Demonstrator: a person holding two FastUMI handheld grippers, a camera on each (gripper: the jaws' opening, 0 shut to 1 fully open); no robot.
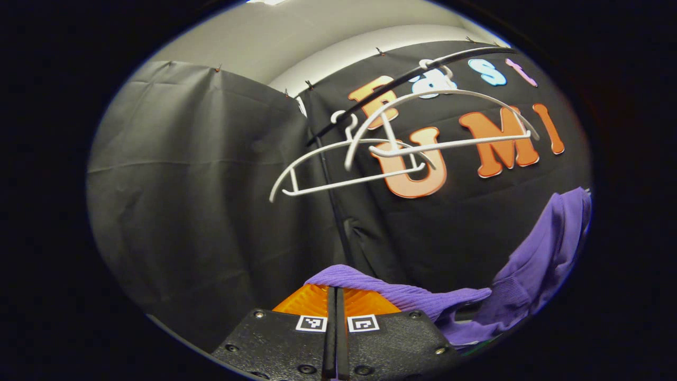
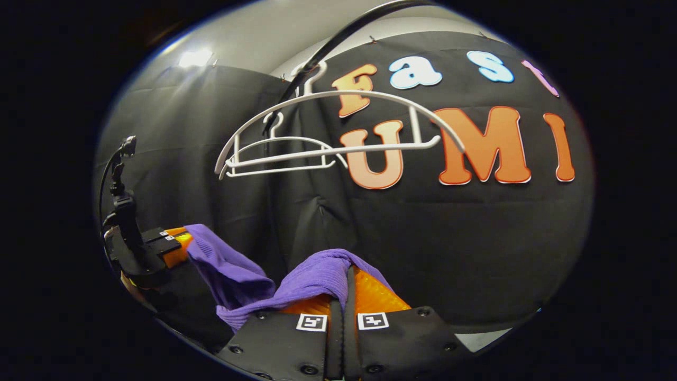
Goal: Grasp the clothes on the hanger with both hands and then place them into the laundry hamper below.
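1. Left gripper view: the left hand-held gripper has its orange fingers pressed together on one end of the purple garment, which is off the white hangers and hangs below them.
2. Right gripper view: the right hand-held gripper is likewise closed, pinching the other end of the purple garment, whose cloth folds over its fingertips.
3. The garment's long axis runs between the two hand-held grippers, sagging in the middle; in the right gripper view the left hand-held gripper sits off to the side, at about the same height beneath the hangers.
4. Both hangers hang bare from the dark rail, above and beyond the cloth.
5. The hamper lies somewhere beneath the hangers, so the coming move appears to be straight down, both hands lowering together.
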